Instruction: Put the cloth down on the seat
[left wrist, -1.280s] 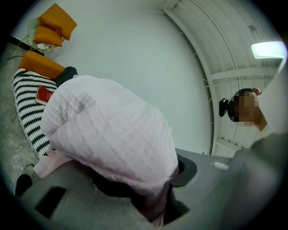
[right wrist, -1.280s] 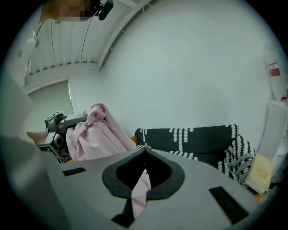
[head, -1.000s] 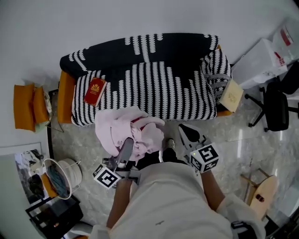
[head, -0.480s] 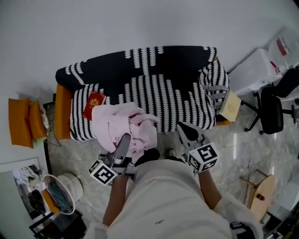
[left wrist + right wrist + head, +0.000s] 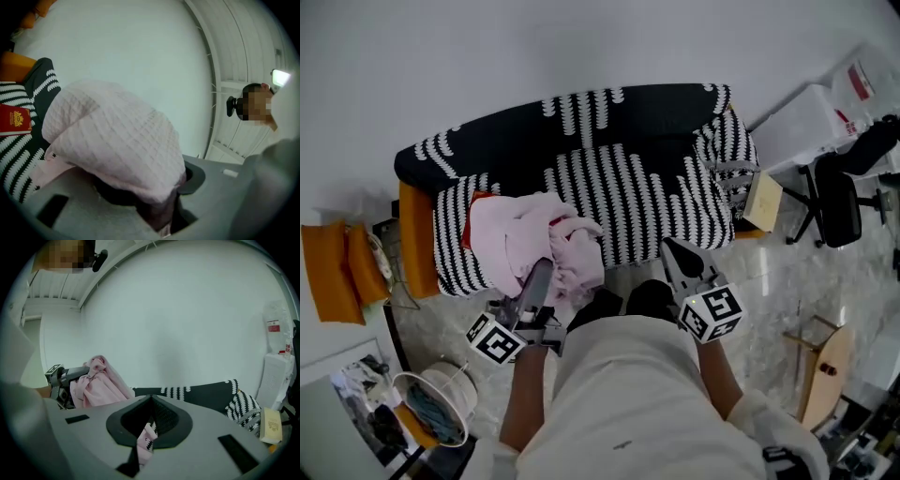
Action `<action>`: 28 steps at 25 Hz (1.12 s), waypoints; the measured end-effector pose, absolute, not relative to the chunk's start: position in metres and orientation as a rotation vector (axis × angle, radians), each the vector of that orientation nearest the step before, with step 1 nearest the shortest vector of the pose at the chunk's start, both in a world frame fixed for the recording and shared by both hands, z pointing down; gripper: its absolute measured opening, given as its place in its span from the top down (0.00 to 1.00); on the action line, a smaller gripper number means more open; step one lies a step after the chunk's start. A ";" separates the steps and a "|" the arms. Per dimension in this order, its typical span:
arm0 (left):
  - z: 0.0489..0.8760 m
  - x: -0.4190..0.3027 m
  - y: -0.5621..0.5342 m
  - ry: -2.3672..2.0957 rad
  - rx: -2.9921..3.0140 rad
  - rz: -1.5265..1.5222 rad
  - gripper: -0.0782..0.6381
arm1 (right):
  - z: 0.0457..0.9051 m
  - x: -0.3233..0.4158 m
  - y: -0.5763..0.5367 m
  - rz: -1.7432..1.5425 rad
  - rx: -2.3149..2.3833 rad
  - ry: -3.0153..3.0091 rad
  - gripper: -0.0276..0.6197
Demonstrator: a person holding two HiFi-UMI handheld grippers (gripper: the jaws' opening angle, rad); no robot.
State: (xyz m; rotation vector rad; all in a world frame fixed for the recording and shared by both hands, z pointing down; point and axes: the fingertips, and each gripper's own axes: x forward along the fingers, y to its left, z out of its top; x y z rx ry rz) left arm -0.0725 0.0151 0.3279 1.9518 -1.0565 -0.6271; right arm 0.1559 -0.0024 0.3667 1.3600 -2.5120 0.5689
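Left gripper (image 5: 547,269) fingers clamp the pink cloth (image 5: 520,239), bunched over the sofa seat's (image 5: 647,202) left end. Right gripper (image 5: 675,251) fingers pressed together near the seat's front edge.

Plain white wall (image 5: 581,37), pale marbled floor (image 5: 778,281), black office chair (image 5: 836,202) at right, orange cushions (image 5: 337,272) at left

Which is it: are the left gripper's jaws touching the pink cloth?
Touching. In the left gripper view, the left gripper has its jaws shut on the bunched pink cloth.
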 end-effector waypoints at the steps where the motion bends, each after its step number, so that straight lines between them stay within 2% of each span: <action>1: 0.329 -0.075 0.011 -1.047 1.955 -0.621 0.63 | 0.368 0.154 -0.002 0.582 1.371 -2.503 0.95; 16: 0.336 -0.080 -0.037 -1.091 1.911 -0.620 0.63 | 0.380 0.173 -0.016 0.703 1.378 -2.484 0.95; 28: 0.323 -0.051 -0.075 -1.270 1.880 -0.671 0.63 | 0.365 0.182 -0.085 0.652 1.088 -2.665 0.95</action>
